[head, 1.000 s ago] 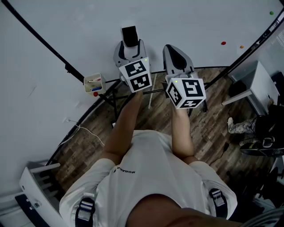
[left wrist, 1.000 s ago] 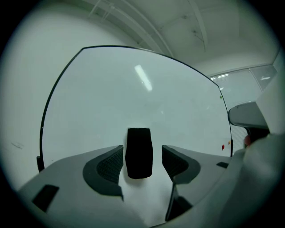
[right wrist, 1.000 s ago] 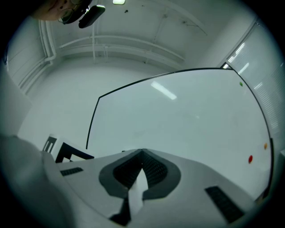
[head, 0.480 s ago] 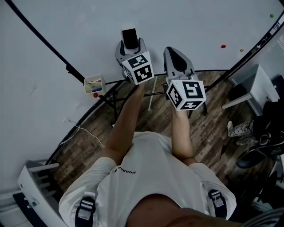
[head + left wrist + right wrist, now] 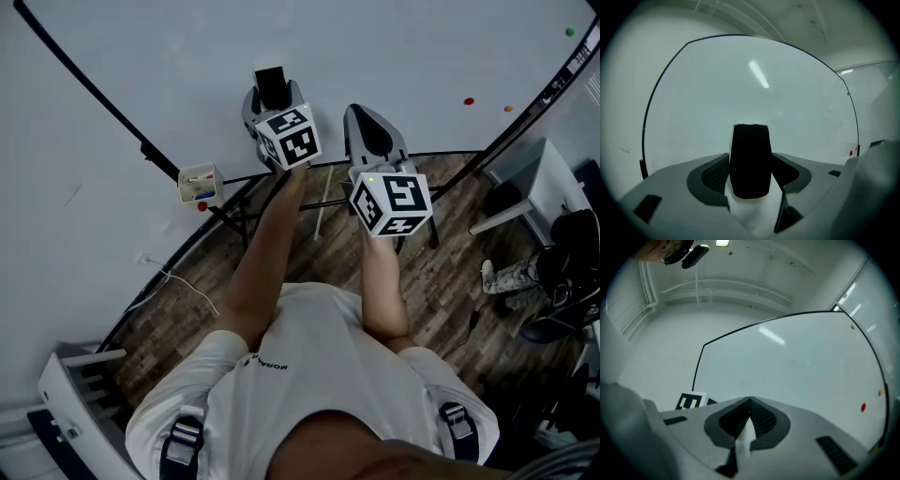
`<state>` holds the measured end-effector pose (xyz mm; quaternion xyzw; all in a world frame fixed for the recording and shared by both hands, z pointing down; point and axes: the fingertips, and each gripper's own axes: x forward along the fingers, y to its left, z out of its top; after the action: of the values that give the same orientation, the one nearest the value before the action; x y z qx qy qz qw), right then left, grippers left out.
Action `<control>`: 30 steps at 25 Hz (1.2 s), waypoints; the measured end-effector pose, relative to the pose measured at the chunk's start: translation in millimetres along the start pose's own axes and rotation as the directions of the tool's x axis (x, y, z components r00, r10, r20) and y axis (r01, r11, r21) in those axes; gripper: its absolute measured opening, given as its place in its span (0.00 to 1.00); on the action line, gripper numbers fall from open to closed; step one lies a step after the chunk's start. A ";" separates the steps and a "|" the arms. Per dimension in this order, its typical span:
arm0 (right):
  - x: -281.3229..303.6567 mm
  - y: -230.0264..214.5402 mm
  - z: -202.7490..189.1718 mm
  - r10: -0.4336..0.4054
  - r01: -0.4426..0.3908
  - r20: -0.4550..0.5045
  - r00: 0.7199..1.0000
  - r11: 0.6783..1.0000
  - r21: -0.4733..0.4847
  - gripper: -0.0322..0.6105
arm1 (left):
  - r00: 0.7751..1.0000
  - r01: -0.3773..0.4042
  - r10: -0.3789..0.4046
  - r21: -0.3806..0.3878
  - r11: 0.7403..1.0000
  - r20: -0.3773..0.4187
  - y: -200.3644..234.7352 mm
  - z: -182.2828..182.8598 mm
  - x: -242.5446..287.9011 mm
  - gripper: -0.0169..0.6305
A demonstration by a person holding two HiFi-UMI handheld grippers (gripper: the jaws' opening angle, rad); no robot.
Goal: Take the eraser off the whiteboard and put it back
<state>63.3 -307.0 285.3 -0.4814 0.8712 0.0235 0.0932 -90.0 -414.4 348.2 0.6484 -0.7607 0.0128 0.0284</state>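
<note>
The black eraser (image 5: pixel 270 82) sits upright against the whiteboard (image 5: pixel 375 47). In the left gripper view the eraser (image 5: pixel 750 140) stands between the two pads, and the left pad's mesh face shows free beside it. My left gripper (image 5: pixel 272 101) points level at the board, its jaws spread wide around the eraser. The left gripper (image 5: pixel 750 158) does not press on it. My right gripper (image 5: pixel 364 112) hovers just to the right, in front of the bare board. In its own view the right gripper (image 5: pixel 750 400) is shut on nothing.
A small white box of markers (image 5: pixel 199 181) hangs at the board's lower left edge. Red (image 5: pixel 467 100), orange (image 5: pixel 509 108) and green (image 5: pixel 568 32) magnets dot the board's right side. A white table (image 5: pixel 534 178) and shoes (image 5: pixel 502 277) stand on the wooden floor at right.
The left gripper has shifted a little toward the board and the eraser. The right gripper has kept still.
</note>
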 end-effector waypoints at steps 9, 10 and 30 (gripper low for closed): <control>-1.4 -4.4 -2.7 -0.010 0.010 -0.004 1.000 1.000 0.006 0.07 | 1.000 -0.004 0.004 0.011 1.000 0.003 1.0 -3.0 4.4 0.38; -1.7 -4.9 -2.5 -0.011 0.011 -0.003 1.000 1.000 0.007 0.07 | 1.000 -0.003 0.003 0.012 1.000 0.003 0.6 -3.0 4.4 0.38; -11.8 1.0 1.2 -0.049 0.049 -0.005 0.999 0.999 0.010 0.07 | 0.997 0.065 -0.065 0.018 0.998 0.033 0.0 8.8 -28.8 0.37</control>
<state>68.8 -296.4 286.2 -0.5023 0.8594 0.0157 0.0940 -85.7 -386.6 337.7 0.6731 -0.7394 0.0076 0.0108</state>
